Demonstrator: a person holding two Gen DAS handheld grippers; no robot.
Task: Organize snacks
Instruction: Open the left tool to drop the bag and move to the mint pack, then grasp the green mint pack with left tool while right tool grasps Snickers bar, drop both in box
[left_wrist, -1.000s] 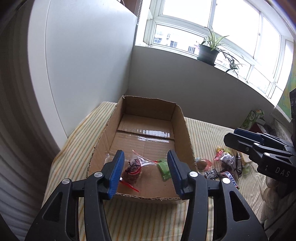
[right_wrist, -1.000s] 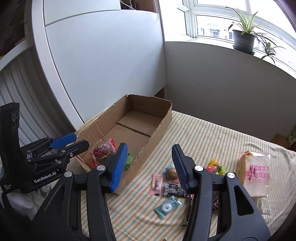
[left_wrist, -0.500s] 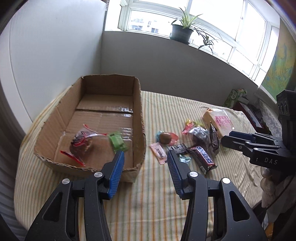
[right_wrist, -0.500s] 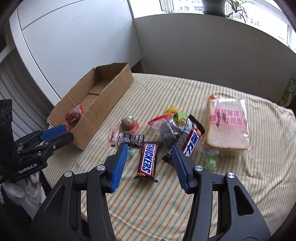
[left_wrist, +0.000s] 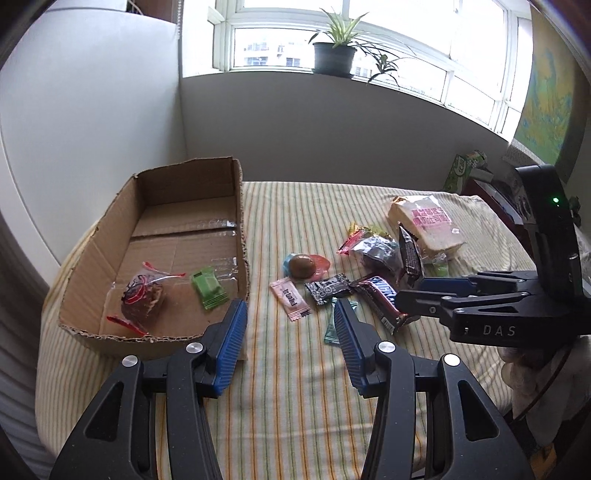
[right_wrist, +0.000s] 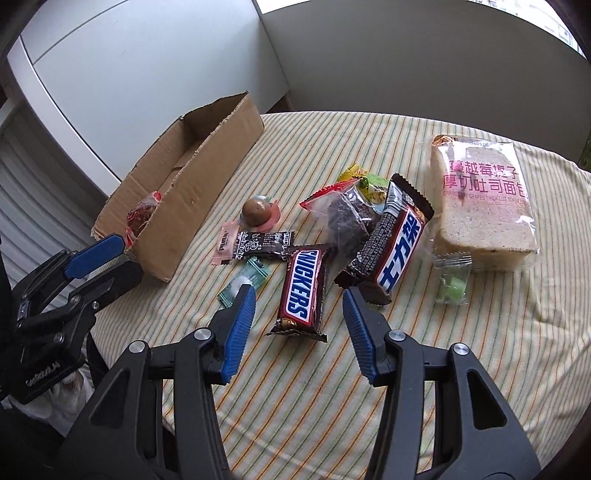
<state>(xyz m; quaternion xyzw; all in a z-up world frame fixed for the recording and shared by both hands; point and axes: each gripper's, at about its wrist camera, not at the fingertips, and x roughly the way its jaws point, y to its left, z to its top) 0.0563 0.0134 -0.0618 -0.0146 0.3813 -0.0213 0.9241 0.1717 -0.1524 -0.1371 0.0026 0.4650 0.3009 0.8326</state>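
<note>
A cardboard box (left_wrist: 242, 221) sits at the left of the striped cloth and holds a red-edged cake bag (left_wrist: 142, 295) and a green packet (left_wrist: 208, 288). Loose snacks lie to its right: a pink sachet (left_wrist: 290, 297), a black sachet (left_wrist: 327, 290), a brown ball (left_wrist: 301, 266), a bread bag (right_wrist: 484, 206). My left gripper (left_wrist: 290, 308) hovers open by the box's near right corner, nothing between its fingers. My right gripper (right_wrist: 299, 295) hangs open just above a Snickers bar (right_wrist: 303, 288), which shows between its fingers. A second bar (right_wrist: 399, 243) lies to the right.
A teal mint packet (right_wrist: 243, 280) lies by the right gripper's left finger, and a small green candy bag (right_wrist: 452, 280) lies by the bread. A potted plant (left_wrist: 332, 55) stands on the sill. A white cabinet (right_wrist: 147, 74) rises behind the box. The table edge runs close below both grippers.
Both grippers swung right, away from the box and towards the loose snacks. The right one sank closer to the cloth, now over the Snickers bar. Both stayed open.
</note>
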